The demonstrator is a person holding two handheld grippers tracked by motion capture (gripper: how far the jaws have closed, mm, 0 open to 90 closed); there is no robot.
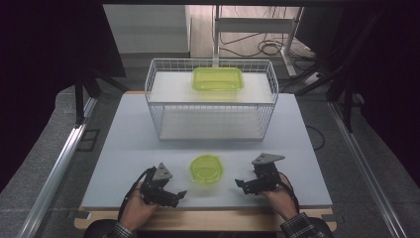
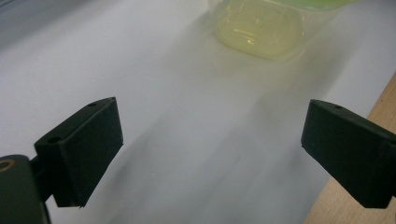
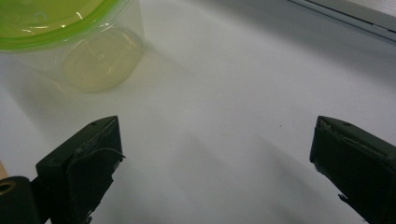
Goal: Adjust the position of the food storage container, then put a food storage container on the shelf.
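At the left of the high view sits my left gripper (image 1: 171,195), low on the white table (image 1: 124,148) near its front edge, jaws spread wide with nothing between them; its own camera confirms the gap, bare table surface between the two black jaws. Just to the right of that claw, and slightly ahead of it, stands the round container (image 1: 206,169), clear-walled with a green lid, upright on the table and not touched by either claw. Seen from the left gripper (image 2: 212,149), the round container (image 2: 261,28) lies ahead and a little right of the jaw line.

To the right of the container is my right gripper (image 1: 246,184), likewise open and holding nothing; from the right gripper (image 3: 215,172) the round container (image 3: 79,46) lies ahead and to the left.

Handling judgement: the container looks like thin plastic and appears empty, so light, somewhat flexible in the wall and smooth enough to slip. I would take hold across the lid rim or the upper wall, where it is stiffest, with moderate squeeze.

Beyond both claws stands a white wire basket (image 1: 158,99), and a rectangular container (image 1: 218,79) with green lid rests on its upper level.

Count: two grippers, one round container, one rectangular container, one wire basket, one table
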